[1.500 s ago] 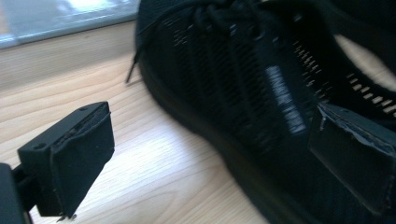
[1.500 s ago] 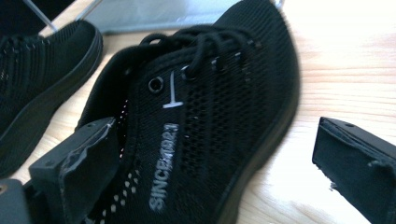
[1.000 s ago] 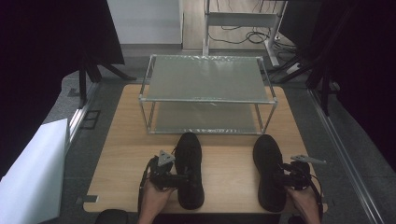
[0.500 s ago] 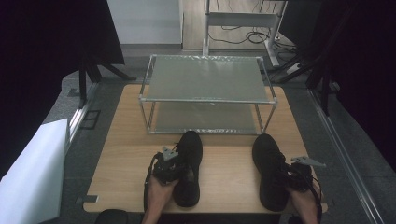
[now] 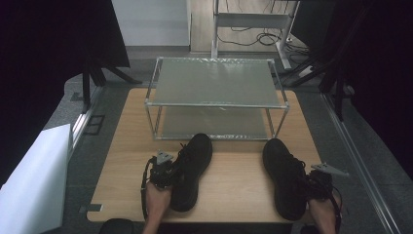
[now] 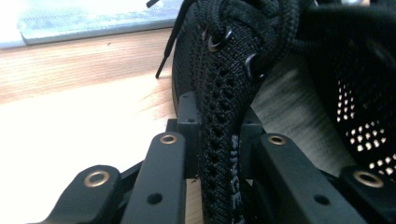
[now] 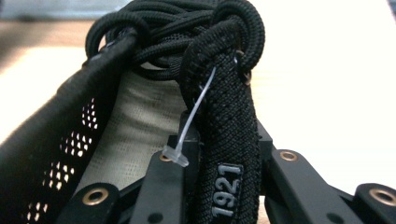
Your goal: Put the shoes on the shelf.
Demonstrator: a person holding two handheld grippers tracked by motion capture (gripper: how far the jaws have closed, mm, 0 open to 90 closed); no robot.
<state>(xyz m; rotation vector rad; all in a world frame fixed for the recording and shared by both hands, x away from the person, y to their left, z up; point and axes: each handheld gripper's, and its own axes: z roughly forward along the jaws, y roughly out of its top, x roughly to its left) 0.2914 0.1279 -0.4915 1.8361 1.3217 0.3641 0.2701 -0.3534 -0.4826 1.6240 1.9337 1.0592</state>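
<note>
On the left, our left gripper (image 5: 163,171) has just been closing and now pinches the left shoe's (image 5: 191,168) collar wall — soft knit that will flex, so the light shoe may sag. On the right, the right gripper (image 5: 314,187), also just closed, clamps the right shoe's (image 5: 285,175) collar. Both shoes sit on the table (image 5: 234,187), before the rack (image 5: 216,95).

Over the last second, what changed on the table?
Both hand-held grippers' jaws have just been closing: the left hand-held gripper now pinches the left shoe's side wall, the right hand-held gripper the right shoe's collar. The left shoe shifted slightly. The wire rack and table stayed put.
</note>
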